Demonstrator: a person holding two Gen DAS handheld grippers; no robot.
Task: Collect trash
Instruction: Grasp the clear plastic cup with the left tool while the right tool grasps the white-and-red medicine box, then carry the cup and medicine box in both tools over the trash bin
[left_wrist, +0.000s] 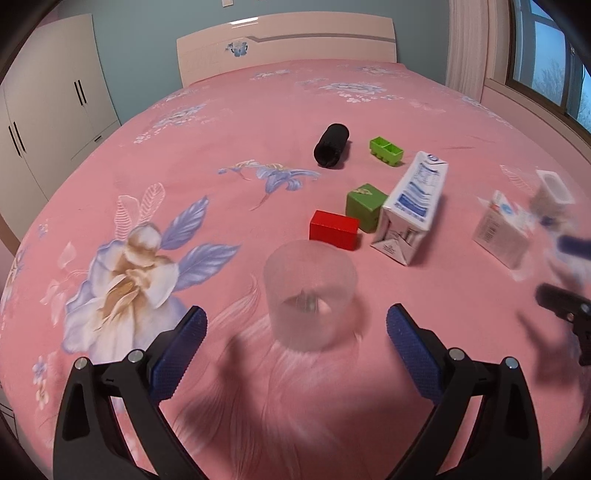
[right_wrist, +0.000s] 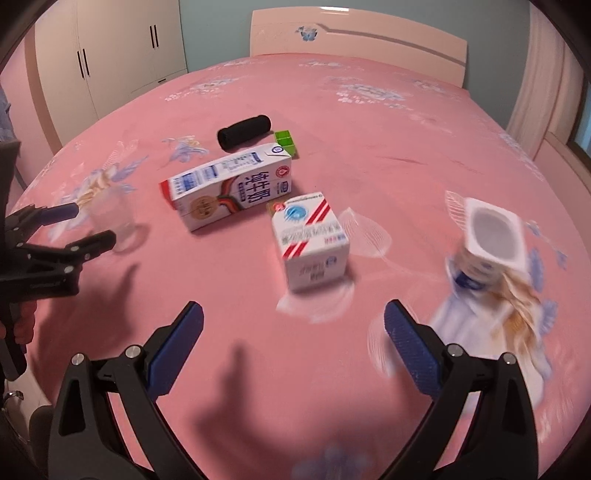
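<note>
Left hand-held gripper (left_wrist: 295, 328) gaping, empty, just short of upright cup (left_wrist: 309, 293) on bed (left_wrist: 221, 221). Right hand-held gripper (right_wrist: 293, 328) likewise spread, near box (right_wrist: 310, 240). Likely to tip or crush if clamped crookedly on soft bedding.

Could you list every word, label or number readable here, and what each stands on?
"纯牛奶": large characters on the side of the milk carton lying on the bed.
Milk carton's nutrition panel and logos: too small to read.
Small white box: blue and red print, blurred, unreadable.
Yogurt cup: blurred, unreadable.
</note>
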